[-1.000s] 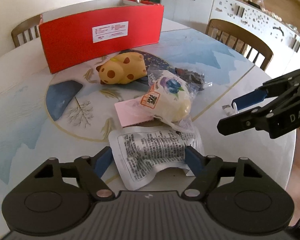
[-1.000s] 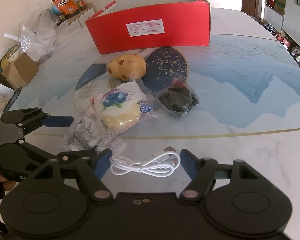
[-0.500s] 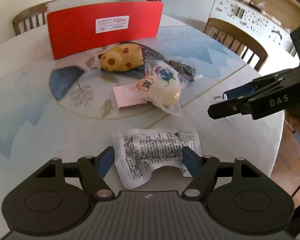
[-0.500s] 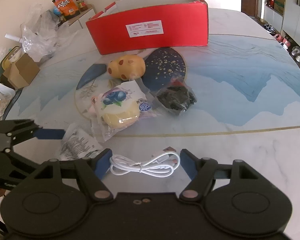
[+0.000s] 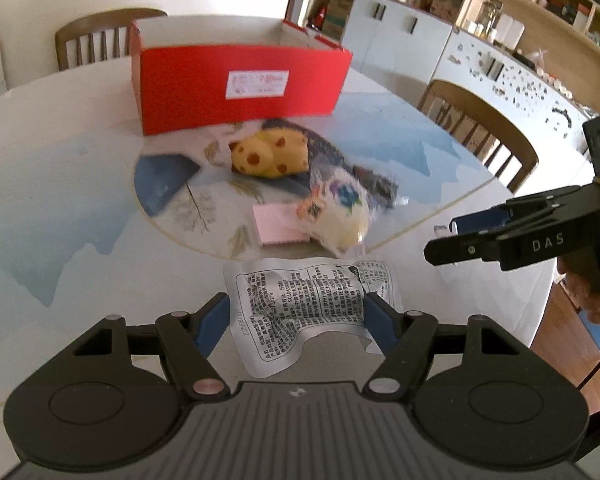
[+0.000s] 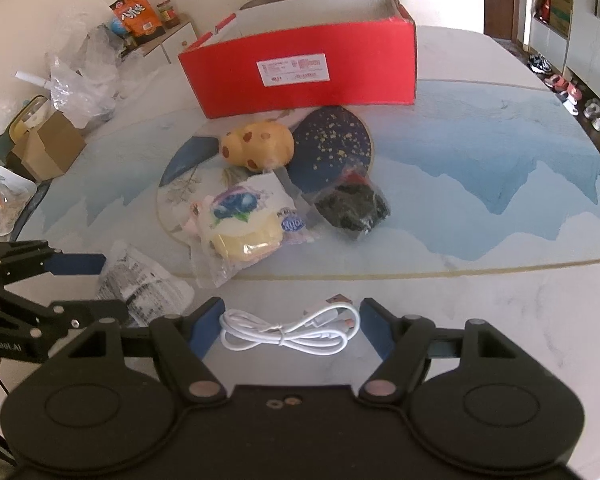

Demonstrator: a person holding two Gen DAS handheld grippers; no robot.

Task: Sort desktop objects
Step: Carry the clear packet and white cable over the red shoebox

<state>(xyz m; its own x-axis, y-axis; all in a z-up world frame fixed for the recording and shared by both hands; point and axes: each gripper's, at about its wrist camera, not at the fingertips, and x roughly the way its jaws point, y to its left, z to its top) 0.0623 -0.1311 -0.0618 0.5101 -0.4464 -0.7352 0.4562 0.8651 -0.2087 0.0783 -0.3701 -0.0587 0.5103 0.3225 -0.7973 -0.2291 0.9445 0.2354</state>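
Nearest me, well in front of the open red cardboard box (image 6: 300, 76), my left claw (image 5: 296, 318) grips the white printed foil sachet (image 5: 312, 300), while my right claw (image 6: 286, 326) is spread wide around the coiled white USB cable (image 6: 288, 330), not yet clenched. Just before the box lie the yellow spotted plush toy (image 6: 258, 144), the blueberry-print bagged bun (image 6: 242, 224) and the dark crinkly packet (image 6: 352, 206). Judging by this, sorting has barely begun.
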